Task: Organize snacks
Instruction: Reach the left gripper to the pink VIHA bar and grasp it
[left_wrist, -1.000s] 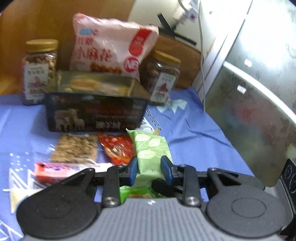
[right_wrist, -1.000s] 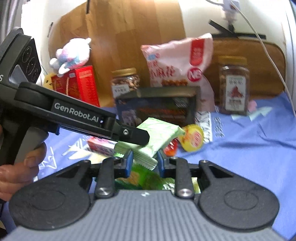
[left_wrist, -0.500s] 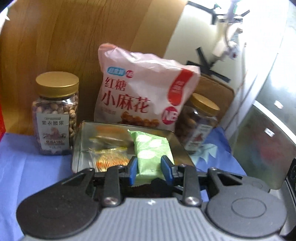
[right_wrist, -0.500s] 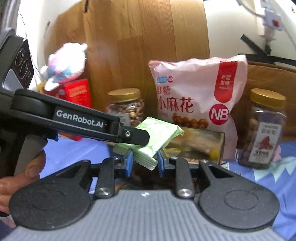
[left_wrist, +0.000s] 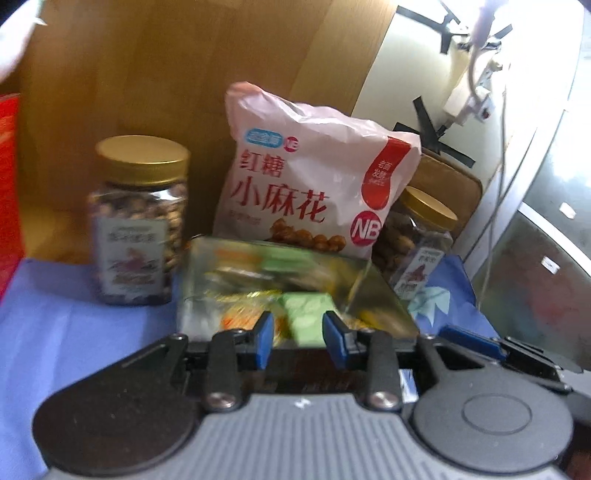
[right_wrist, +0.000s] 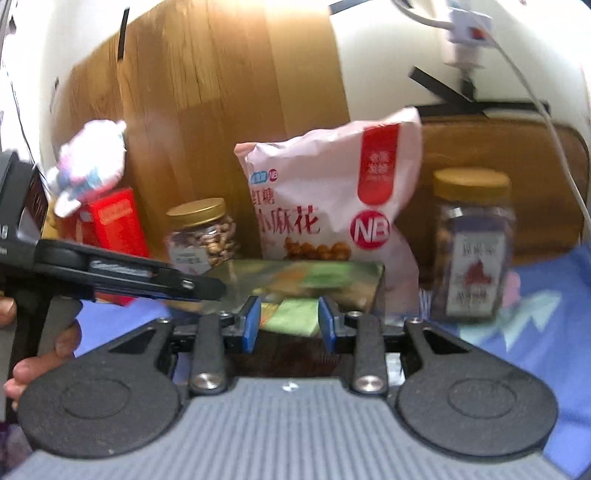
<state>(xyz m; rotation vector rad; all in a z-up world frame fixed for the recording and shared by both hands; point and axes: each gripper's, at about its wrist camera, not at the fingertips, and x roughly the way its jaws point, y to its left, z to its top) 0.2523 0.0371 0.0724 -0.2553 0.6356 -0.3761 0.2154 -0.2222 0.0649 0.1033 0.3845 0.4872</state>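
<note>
An open metal tin (left_wrist: 384, 295) stands on the blue cloth with wrapped snacks inside. A light green snack packet (left_wrist: 306, 317) lies in its near end, in line with the gap of my left gripper (left_wrist: 299, 339). That gripper's jaws are opening and no longer press the packet. My right gripper (right_wrist: 290, 326) hovers at the tin's (right_wrist: 369, 280) near edge; its jaws are opening too, and the green packet (right_wrist: 295, 319) shows beyond them in the tin. The left gripper (right_wrist: 218, 290) reaches in from the left, with nothing in it.
Behind the tin lean a pink snack bag (left_wrist: 295, 192) and two gold-lidded nut jars (left_wrist: 138, 221) (left_wrist: 417, 251). A red box (right_wrist: 114, 221) with a plush toy (right_wrist: 92, 158) stands at the back left. A wooden board and a white wall with cables close the back.
Both grippers moved forward from the loose snacks to the tin. The left gripper carried the green packet over the tin and let it go; it now lies inside. Both pairs of jaws stand wider.
</note>
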